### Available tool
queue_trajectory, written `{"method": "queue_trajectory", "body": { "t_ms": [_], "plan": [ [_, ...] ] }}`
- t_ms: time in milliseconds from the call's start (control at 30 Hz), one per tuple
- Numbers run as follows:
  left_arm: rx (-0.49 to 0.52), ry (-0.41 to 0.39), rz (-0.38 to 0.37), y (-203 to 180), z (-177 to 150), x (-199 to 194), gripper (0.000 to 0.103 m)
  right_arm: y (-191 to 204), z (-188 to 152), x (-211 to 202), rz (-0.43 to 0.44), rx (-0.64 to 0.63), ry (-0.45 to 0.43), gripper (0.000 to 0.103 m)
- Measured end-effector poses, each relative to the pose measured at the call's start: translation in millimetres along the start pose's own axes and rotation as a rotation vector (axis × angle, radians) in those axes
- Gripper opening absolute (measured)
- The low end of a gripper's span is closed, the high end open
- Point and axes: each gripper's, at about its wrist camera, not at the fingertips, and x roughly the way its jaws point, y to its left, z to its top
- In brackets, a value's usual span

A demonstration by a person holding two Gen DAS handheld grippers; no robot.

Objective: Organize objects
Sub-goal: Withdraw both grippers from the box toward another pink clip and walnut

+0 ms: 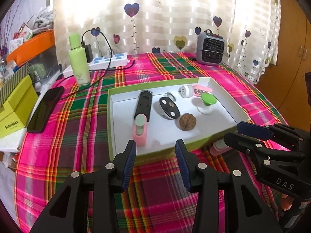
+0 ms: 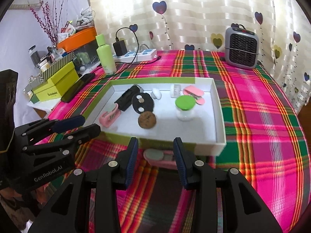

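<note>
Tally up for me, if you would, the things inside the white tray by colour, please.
Pink: 2, timer holder, clip case
Black: 2, long device, oval disc
White: 2, small cap, round case
Green: 1, green-lidded jar
Brown: 1, walnut
Total: 8

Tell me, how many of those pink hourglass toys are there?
2. One pink hourglass lies inside the white tray, at its near left corner by the black case. The other hourglass lies on the plaid cloth just outside the tray's near wall. More could be hidden.
</note>
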Motion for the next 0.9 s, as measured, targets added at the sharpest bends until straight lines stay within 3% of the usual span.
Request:
{"method": "queue_trajectory", "body": {
  "t_ms": [433, 533, 900],
  "plan": [
    [0.014, 0.022, -0.056, -20, -21, -9, 0.041, -11, -26, -26, -0.014, 0.010, -0.022, 0.039],
    [0.008, 0.036, -0.089, -25, -27, -8, 0.041, -19, -35, -31, -0.015, 0.034, -0.016, 0.047],
    [0.011, 0.063, -0.149, -44, -31, 1, 0.041, -52, -49, -30, -0.080, 0.085, 0.008, 0.048]
  ]
}}
